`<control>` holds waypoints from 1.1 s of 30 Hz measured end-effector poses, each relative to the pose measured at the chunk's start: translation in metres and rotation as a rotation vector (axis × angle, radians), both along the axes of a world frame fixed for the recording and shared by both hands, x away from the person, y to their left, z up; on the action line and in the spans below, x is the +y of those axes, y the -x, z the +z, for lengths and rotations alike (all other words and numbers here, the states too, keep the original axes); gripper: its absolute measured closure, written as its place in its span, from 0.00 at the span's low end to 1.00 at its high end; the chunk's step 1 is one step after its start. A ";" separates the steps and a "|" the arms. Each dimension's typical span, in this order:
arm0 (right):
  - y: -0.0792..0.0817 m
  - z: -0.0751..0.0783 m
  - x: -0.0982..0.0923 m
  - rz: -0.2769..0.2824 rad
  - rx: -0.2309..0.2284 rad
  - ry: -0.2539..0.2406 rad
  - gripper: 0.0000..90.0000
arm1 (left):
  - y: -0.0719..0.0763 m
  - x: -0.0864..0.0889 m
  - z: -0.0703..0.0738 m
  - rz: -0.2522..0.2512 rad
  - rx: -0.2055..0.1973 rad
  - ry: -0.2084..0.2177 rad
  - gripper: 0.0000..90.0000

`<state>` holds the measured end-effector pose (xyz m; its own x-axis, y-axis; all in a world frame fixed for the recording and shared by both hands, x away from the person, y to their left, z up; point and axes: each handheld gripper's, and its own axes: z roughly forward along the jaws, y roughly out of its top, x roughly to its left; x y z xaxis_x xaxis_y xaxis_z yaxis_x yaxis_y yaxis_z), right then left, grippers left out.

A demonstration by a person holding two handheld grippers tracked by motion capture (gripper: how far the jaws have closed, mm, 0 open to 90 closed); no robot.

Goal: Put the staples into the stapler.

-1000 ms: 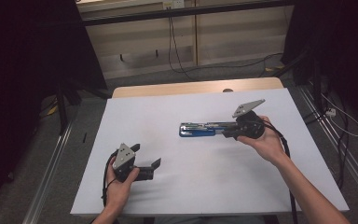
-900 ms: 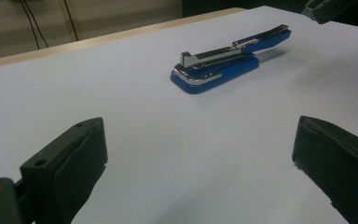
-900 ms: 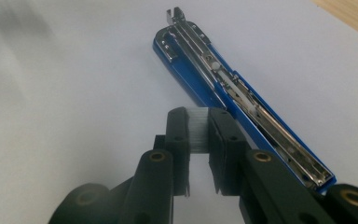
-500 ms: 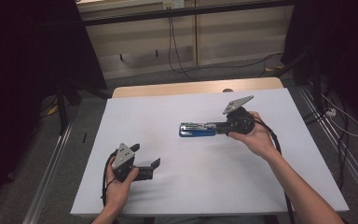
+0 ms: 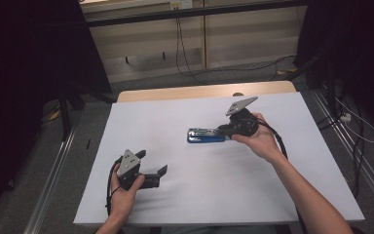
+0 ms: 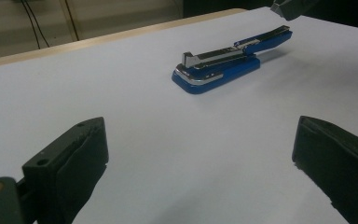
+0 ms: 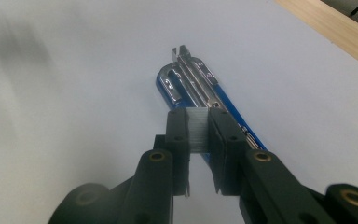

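Note:
A blue stapler [image 5: 202, 135] lies mid-table on the white sheet, its top swung open and its silver magazine [image 7: 193, 77] bared. My right gripper [image 5: 222, 130] hovers over the stapler's rear end, shut on a short silver strip of staples [image 7: 198, 130] pinched between its pads. In the left gripper view the stapler [image 6: 216, 70] lies well ahead. My left gripper [image 5: 152, 162] rests near the front left of the sheet, its jaws wide open [image 6: 200, 158] with nothing between them.
The white sheet [image 5: 199, 195] covers the table; a strip of bare wood [image 5: 175, 92] shows at the far edge. Metal rails [image 5: 53, 175] run along both sides of the table, and cables [image 5: 355, 126] trail on the floor at the right.
My right gripper has slid a little to the left with the staple strip, now further over the stapler. The left gripper and the stapler have stayed put.

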<state>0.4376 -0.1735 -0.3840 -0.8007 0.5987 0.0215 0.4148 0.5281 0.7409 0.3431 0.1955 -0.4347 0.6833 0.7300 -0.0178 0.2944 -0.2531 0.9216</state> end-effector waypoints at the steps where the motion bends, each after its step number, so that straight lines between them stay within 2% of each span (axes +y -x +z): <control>1: -0.001 -0.001 0.002 0.001 0.003 0.004 0.88 | 0.000 0.001 0.000 -0.002 -0.001 -0.005 0.04; 7: -0.009 -0.004 0.011 0.010 0.011 -0.006 0.88 | 0.000 0.001 0.000 0.000 -0.001 -0.001 0.04; 13: -0.016 -0.005 0.021 0.016 -0.023 -0.049 0.88 | 0.000 0.001 0.001 -0.002 -0.003 0.000 0.04; 21: -0.024 -0.007 0.028 0.022 -0.026 -0.050 0.88 | 0.000 0.002 0.001 -0.002 -0.002 0.001 0.04; 24: -0.028 -0.007 0.030 0.039 -0.009 -0.058 0.88 | -0.001 0.002 0.001 0.004 -0.003 0.001 0.04; 33: -0.041 -0.008 0.042 0.071 -0.001 -0.040 0.88 | -0.001 0.002 0.001 0.003 -0.005 0.003 0.04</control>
<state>0.4786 -0.1315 -0.3918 -0.8414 0.5387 0.0432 0.3762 0.5265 0.7624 0.3436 0.1977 -0.4333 0.6809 0.7322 -0.0168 0.2906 -0.2491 0.9238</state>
